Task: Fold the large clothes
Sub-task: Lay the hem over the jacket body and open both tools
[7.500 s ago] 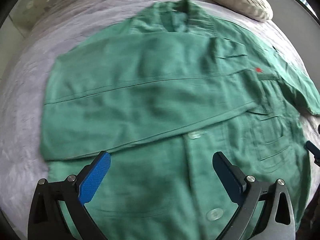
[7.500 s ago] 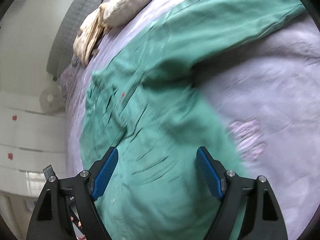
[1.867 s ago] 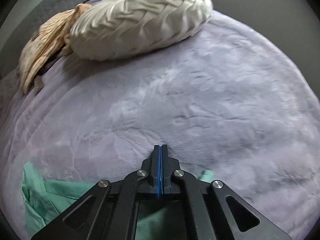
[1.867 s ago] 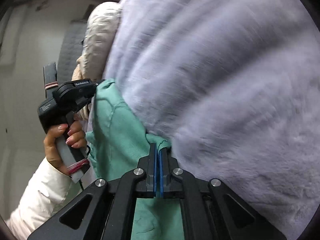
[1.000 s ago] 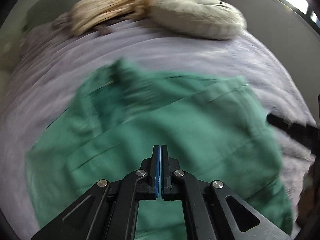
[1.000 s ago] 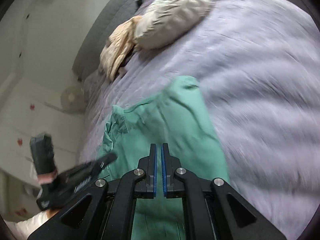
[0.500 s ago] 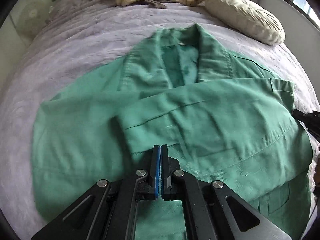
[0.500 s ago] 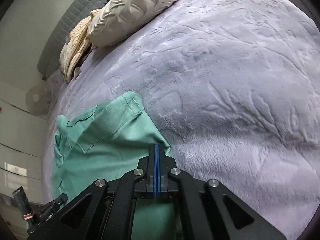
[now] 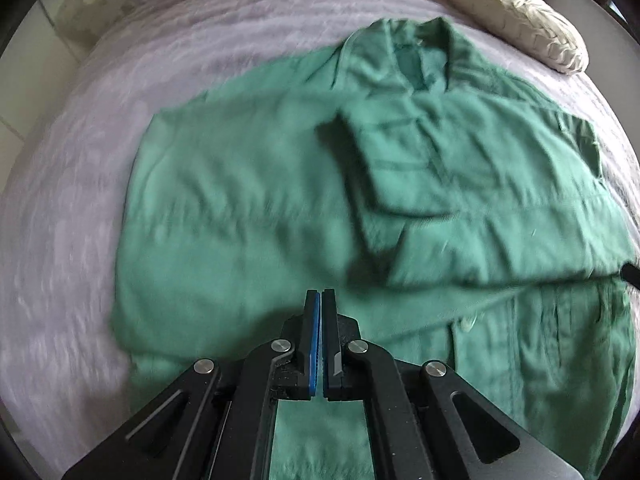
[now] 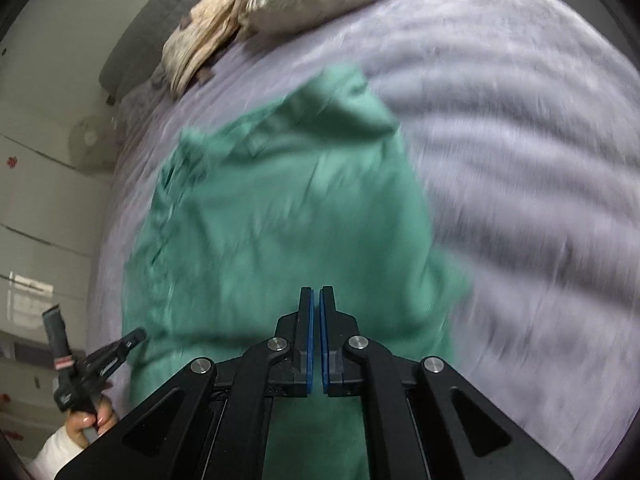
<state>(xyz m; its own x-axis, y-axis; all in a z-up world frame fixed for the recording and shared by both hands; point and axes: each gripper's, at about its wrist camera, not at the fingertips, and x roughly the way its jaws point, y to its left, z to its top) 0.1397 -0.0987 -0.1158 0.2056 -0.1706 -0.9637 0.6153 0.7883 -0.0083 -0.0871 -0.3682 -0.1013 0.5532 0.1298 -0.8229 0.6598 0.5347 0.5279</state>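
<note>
Lilac plush bedspread (image 9: 80, 208) covers the bed and fills the background of both wrist views. On it lies the green jacket (image 9: 248, 216), spread flat with its collar (image 9: 416, 40) on the far side from the left claw (image 9: 321, 300). One sleeve (image 9: 472, 208) is folded across the chest, ahead and to the right of this claw. A pale button (image 9: 466, 322) sits on the front edge, just right of the claw. The left claw is closed, its blue pads together with nothing between them, and it hangs above the near part of the jacket, pointing steeply down.

The right claw (image 10: 320, 300) is also closed to a very narrow slit, and no cloth is between its pads. The jacket lies ahead of it and under it, blurred. Far beyond both claws, a cream pillow (image 9: 520, 16) and a beige crumpled cloth (image 10: 204, 40) rest at the head of the bed. In the right wrist view the left claw appears low on the left, held by a hand (image 10: 90, 420) with a white sleeve (image 10: 54, 454).
</note>
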